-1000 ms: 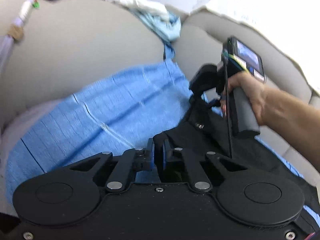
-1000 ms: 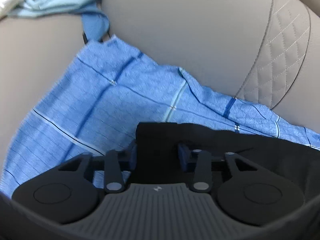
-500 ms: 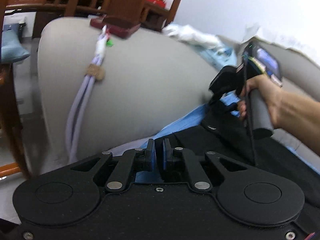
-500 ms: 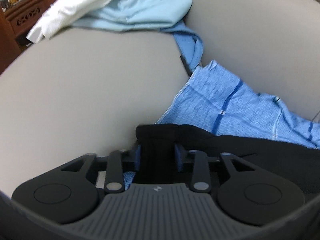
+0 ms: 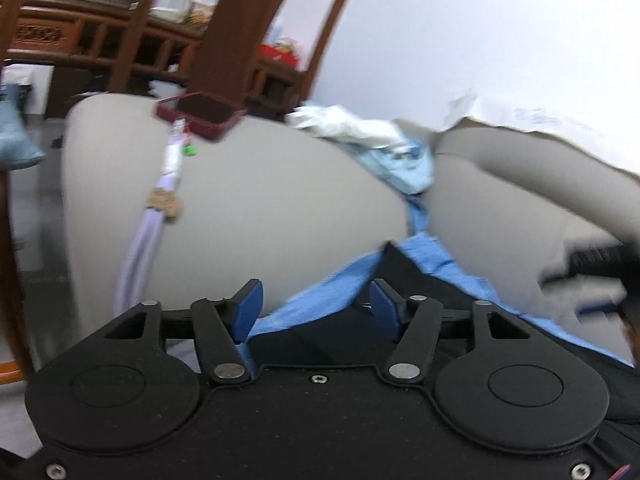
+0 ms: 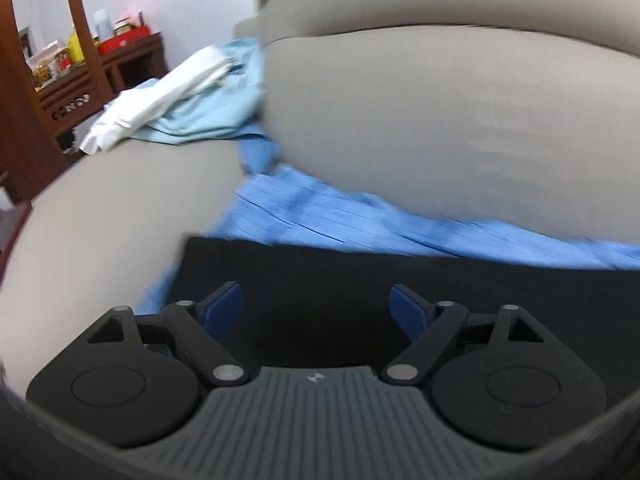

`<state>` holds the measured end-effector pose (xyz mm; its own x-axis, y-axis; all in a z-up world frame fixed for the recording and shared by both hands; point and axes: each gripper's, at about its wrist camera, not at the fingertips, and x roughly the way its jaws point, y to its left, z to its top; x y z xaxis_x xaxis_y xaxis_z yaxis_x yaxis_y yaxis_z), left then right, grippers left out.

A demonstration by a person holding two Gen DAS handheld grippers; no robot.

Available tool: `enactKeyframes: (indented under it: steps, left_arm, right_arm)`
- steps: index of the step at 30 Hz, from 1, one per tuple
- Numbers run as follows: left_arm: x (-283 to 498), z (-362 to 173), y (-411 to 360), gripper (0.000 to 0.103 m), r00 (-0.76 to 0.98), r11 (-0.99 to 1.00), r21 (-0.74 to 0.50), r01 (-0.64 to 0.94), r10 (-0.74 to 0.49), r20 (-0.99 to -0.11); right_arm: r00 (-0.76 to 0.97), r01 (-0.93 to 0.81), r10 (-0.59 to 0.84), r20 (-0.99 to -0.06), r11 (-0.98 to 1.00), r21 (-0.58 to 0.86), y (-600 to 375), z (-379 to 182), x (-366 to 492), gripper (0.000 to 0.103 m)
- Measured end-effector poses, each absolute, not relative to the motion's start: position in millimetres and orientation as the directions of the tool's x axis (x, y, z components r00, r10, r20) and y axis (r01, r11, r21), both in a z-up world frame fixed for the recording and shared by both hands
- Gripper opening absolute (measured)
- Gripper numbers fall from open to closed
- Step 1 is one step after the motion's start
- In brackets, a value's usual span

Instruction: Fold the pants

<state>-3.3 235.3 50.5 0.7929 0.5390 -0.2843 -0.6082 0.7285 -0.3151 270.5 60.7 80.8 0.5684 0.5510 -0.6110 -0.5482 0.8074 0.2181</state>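
Black pants (image 6: 360, 280) lie flat on a blue checked cloth (image 6: 340, 220) spread over a beige sofa seat; they also show in the left wrist view (image 5: 320, 332). My left gripper (image 5: 316, 304) is open just above the near edge of the pants, holding nothing. My right gripper (image 6: 318, 308) is open over the pants near their left corner, holding nothing. The right gripper shows only as a dark blur (image 5: 592, 264) at the right of the left wrist view.
A beige sofa armrest (image 5: 260, 200) rises on the left and the backrest (image 6: 460, 120) behind. White and light-blue clothes (image 6: 180, 100) are piled on the armrest. A lilac cable (image 5: 144, 240) hangs down it. Wooden furniture (image 5: 120, 52) stands beyond.
Both grippers were shut on the black pants and have opened, letting the pants drop flat on the blue cloth. Both have tilted up and pulled back a little.
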Motion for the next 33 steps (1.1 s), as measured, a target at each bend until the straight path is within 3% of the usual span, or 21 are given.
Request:
enactKeyframes:
  steps: [5, 9, 12, 17, 27, 33]
  left_arm:
    - [16, 40, 213, 0.051, 0.841, 0.811, -0.285, -0.510, 0.400, -0.365]
    - [33, 22, 198, 0.031, 0.794, 0.840, -0.180, -0.512, 0.382, -0.473]
    - [39, 9, 196, 0.030, 0.749, 0.833, -0.139, -0.535, 0.392, -0.533]
    - [38, 2, 195, 0.032, 0.746, 0.833, -0.113, -0.542, 0.415, -0.521]
    - [41, 3, 202, 0.032, 0.740, 0.813, -0.137, -0.566, 0.428, -0.519]
    - [50, 4, 198, 0.033, 0.721, 0.810, -0.094, -0.579, 0.455, -0.522]
  right_arm:
    - [0.607, -0.474, 0.454, -0.652, 0.866, 0.161, -48, 46, 211, 0.091]
    - [0.618, -0.383, 0.400, -0.676, 0.905, 0.185, -120, 18, 172, 0.091]
    - [0.669, -0.347, 0.350, -0.656, 0.927, 0.141, -169, 9, 152, 0.091]
    - [0.723, -0.174, 0.136, -0.678, 0.985, 0.012, -242, 1, 148, 0.091]
    - [0.690, 0.353, -0.221, -0.689, 0.934, 0.053, -426, -8, 168, 0.098]
    - [0.652, 0.458, -0.315, -0.690, 0.889, 0.027, -477, -12, 194, 0.103]
